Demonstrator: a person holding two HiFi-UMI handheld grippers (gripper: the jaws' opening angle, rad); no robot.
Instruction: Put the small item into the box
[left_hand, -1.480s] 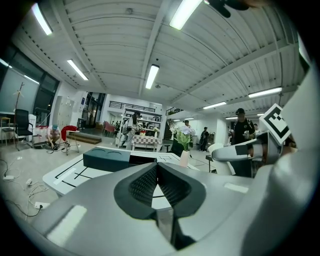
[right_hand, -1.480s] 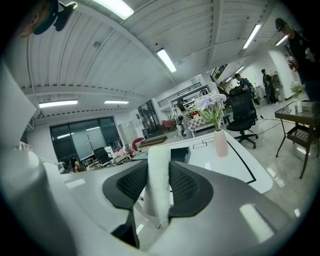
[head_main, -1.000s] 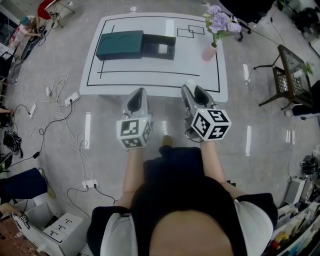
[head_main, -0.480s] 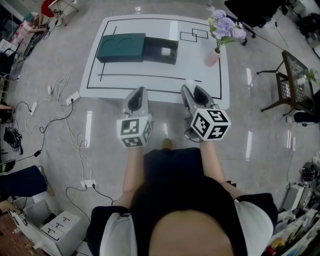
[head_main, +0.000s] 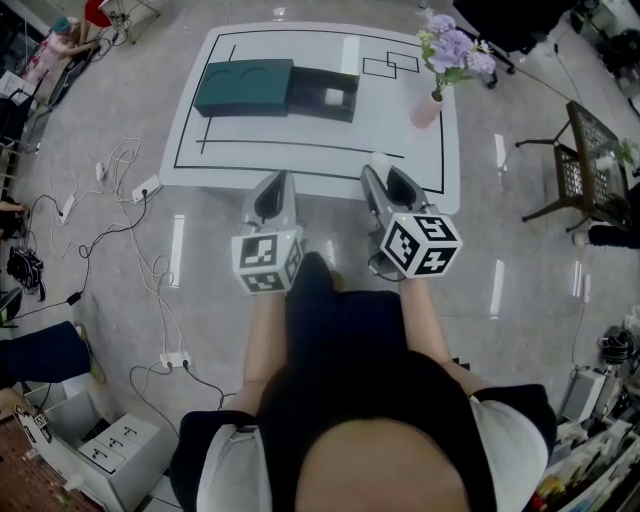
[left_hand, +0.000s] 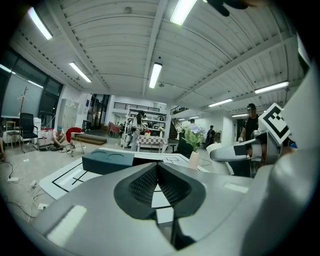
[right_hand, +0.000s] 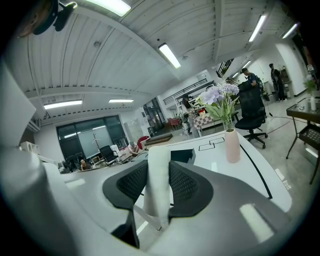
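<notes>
Head view: the dark green box (head_main: 322, 93) lies open on the far side of the table (head_main: 400, 140), well apart from both claws, which hang at the table's near edge. The right claw (head_main: 379, 172) carries the small white item (head_main: 380, 160) at its tip.

Left gripper view: the left claw (left_hand: 156, 167) is closed on nothing.

Right gripper view: the right claw (right_hand: 158, 167) pinches the item (right_hand: 156, 192) upright by its middle. It looks light and slightly soft, so a gentle mid-body grip should suffice.
</notes>
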